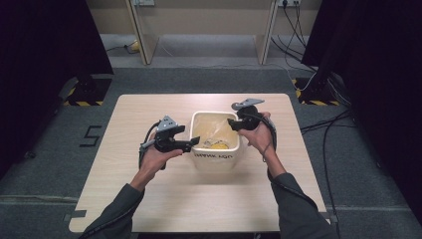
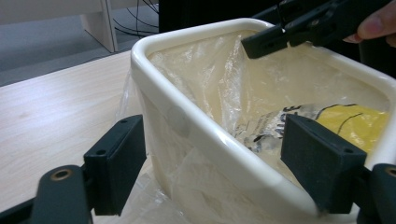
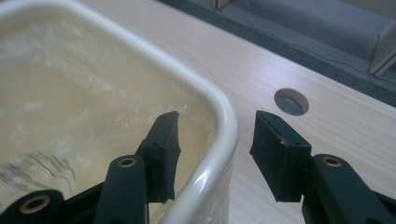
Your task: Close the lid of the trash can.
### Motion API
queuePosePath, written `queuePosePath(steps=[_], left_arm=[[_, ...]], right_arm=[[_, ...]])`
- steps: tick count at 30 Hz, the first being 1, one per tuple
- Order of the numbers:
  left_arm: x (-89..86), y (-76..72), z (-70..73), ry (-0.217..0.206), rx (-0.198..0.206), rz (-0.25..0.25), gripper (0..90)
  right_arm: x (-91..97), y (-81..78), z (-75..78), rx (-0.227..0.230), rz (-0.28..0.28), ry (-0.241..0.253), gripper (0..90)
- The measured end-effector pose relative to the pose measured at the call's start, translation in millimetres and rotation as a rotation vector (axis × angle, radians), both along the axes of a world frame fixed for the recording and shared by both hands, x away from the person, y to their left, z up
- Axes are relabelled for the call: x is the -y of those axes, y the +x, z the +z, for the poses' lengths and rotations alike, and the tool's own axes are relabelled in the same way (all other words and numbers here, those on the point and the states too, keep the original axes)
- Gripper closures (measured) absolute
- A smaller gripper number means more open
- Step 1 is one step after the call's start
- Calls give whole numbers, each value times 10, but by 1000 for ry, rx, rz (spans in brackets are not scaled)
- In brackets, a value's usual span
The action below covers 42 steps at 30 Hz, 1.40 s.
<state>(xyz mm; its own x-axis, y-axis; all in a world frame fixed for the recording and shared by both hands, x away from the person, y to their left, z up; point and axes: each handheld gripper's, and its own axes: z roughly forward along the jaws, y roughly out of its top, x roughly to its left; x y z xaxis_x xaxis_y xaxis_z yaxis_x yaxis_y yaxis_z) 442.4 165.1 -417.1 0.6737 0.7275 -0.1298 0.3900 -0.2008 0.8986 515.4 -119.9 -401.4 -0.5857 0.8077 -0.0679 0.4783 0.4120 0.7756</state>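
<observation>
Straddling: left gripper wide across bin rim, 9 o'clock
Right gripper: wide astride rim, 3 o'clock, clear liner inside

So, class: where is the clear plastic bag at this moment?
In the high view, the clear plastic bag lines the cream bin at the table's middle, between both hand-held grippers; the left gripper view shows it spilling over the rim onto the tabletop.

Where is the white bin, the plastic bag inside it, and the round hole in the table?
white bin (image 2: 205, 128), left gripper view, on its near rim.
plastic bag (image 2: 219, 79), left gripper view, on the clear film lining the inside wall.
round hole (image 3: 291, 101), right gripper view, on its dark middle.
</observation>
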Motion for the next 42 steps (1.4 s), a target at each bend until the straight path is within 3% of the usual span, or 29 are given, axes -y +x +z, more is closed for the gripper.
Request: queuePosePath(steps=[1,4,5,9,10,12,16,21,23,26,31,35,42], left_arm=[[-1,-2,4,2,2,0,214],[-2,-6,20,-4,4,1,213],[4,-10,35,-8,7,-2,214],[20,-12,10,26,23,10,221],[10,-5,-13,2,12,12,215],[-2,9,-36,-7,10,16,210],[-6,20,-68,-34,0,27,194],[3,3,-56,-31,3,24,219],[3,-21,-29,-26,13,23,211],[-12,-60,16,-66,7,16,203],[-66,-176,100,-88,16,-10,186],[-152,-280,133,-105,14,-24,168],[-246,-382,80,-110,2,-35,162]], right_arm=[[35,-6,31,11,-1,38,509],[87,-21,96,37,7,72,539],[139,-39,149,65,38,89,634],[182,-64,114,79,88,74,751],[188,-64,90,86,93,78,752],[208,-71,54,114,93,102,773],[201,-85,34,147,97,93,782],[193,-84,27,156,99,84,781],[196,-93,48,138,85,109,705],[214,-124,83,136,66,139,610],[329,-196,135,100,1,182,449],[492,-274,146,65,-41,243,375],[687,-461,102,36,-70,267,303]])
